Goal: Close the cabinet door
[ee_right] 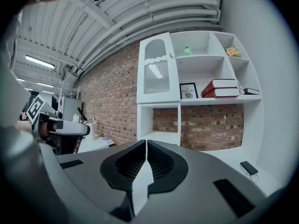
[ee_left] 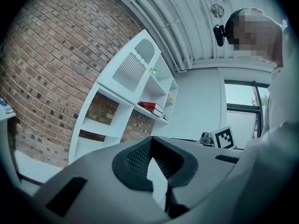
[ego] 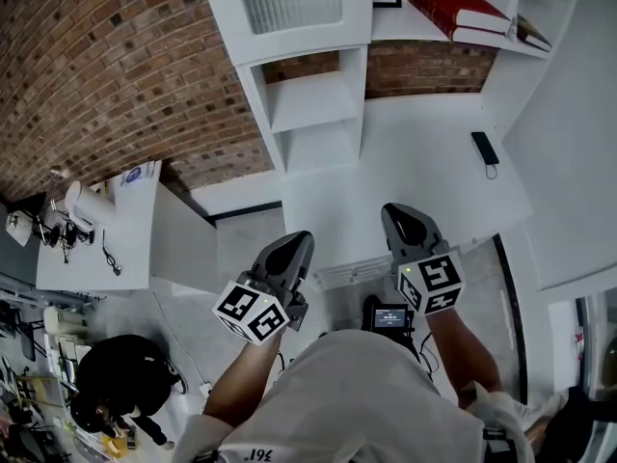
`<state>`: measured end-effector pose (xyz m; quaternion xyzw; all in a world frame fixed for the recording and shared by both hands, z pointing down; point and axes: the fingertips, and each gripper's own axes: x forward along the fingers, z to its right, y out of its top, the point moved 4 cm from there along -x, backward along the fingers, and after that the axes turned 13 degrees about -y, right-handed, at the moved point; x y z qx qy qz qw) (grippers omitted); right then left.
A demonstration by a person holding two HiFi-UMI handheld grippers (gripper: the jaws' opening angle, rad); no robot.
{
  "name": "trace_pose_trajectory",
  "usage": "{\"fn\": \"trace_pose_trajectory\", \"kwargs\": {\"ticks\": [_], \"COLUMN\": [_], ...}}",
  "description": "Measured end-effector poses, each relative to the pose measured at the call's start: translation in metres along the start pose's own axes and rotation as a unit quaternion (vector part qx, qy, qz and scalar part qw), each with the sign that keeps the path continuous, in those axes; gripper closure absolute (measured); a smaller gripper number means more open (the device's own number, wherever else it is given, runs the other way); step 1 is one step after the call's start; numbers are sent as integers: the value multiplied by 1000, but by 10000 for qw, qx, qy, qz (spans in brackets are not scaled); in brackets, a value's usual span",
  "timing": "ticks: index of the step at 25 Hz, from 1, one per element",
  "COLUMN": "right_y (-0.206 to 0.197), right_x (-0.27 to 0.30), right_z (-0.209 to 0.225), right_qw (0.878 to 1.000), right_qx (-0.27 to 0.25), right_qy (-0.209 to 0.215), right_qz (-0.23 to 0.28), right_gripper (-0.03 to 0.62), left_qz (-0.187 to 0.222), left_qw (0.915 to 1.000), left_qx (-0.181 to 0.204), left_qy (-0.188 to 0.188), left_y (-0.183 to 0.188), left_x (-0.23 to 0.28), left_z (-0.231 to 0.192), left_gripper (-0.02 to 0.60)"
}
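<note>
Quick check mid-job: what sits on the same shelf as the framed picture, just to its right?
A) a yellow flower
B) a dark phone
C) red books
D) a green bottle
C: in the right gripper view the red books lie right beside the framed picture on the same shelf, while the dark phone lies lower down on the white counter.

A red-brown brick wall [ee_right: 107, 97] runs behind a white shelf unit [ee_right: 219, 100] whose open compartments show the same brick at the back. Red books [ee_right: 225, 88] and a framed picture [ee_right: 188, 90] sit on one shelf. A dark phone [ego: 485, 148] lies on the white tabletop [ego: 424, 191] below. The ribbed ceiling [ee_right: 140, 17] carries a strip light [ee_right: 39, 62]. A window [ee_left: 240, 106] adjoins the plain white wall [ee_left: 201, 101]. A white desk [ego: 96, 249] stands on the pale floor [ego: 241, 244].
</note>
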<state>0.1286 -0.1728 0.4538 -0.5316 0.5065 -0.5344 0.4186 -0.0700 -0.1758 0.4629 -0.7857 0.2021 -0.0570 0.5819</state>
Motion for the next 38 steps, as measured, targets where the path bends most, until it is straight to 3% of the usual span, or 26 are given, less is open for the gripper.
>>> {"fn": "trace_pose_trajectory", "kwargs": {"ticks": [38], "right_y": [0], "right_x": [4], "right_z": [4], "right_qw": [9996], "right_qx": [-147], "right_qy": [154], "right_qz": [184], "right_gripper": [566], "left_qz": [-290], "left_qw": [9996], "left_qx": [-37], "left_qy": [-40], "left_y": [-16], "left_x": [21], "left_z": [13], "left_gripper": [574]}}
